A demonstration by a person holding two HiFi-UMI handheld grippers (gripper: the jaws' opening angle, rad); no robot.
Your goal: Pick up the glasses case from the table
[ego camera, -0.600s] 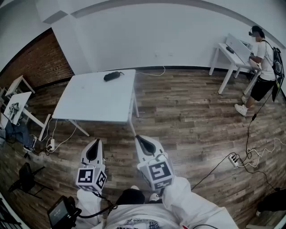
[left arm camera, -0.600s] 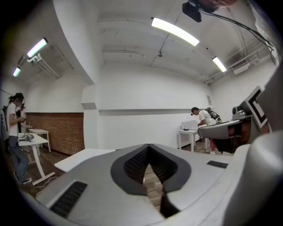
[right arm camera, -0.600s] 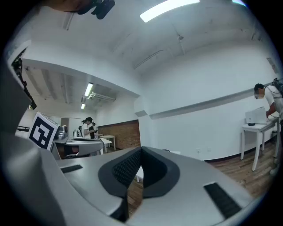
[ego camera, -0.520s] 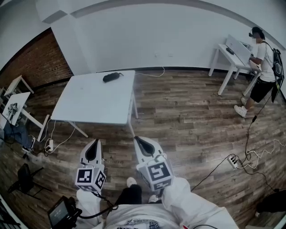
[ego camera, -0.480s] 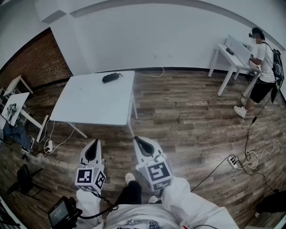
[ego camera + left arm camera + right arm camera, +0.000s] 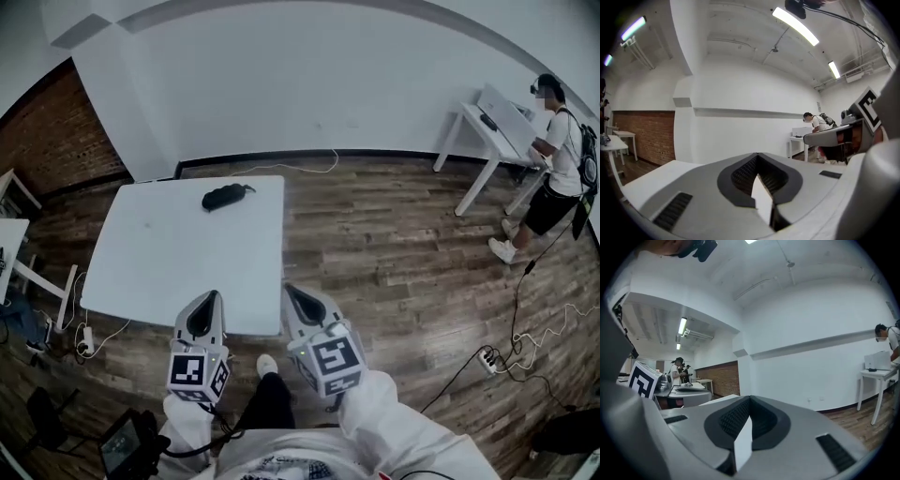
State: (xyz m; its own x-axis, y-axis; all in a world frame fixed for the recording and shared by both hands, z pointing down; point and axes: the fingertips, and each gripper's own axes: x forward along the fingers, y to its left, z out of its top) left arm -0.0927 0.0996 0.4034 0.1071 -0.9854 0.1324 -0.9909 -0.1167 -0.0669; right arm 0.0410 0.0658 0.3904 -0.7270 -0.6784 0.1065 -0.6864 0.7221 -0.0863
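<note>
A dark glasses case (image 6: 223, 197) lies near the far edge of the white table (image 6: 150, 262) in the head view. My left gripper (image 6: 208, 299) is held over the table's near edge, shut with nothing between its jaws. My right gripper (image 6: 292, 292) hangs beside it at the table's near right corner, also shut and empty. Both are well short of the case. In the left gripper view the left gripper (image 6: 758, 159) has its jaws pressed together and the case is hidden. The right gripper (image 6: 749, 401) looks the same in its own view.
A second white table (image 6: 497, 117) stands at the far right with a person (image 6: 553, 150) beside it. A power strip and cables (image 6: 487, 359) lie on the wood floor at the right. My legs and a shoe (image 6: 267, 367) show below the grippers.
The table and case have come closer and lower in the head view as I walked forward. Both grippers now reach the table's near edge, still shut.
</note>
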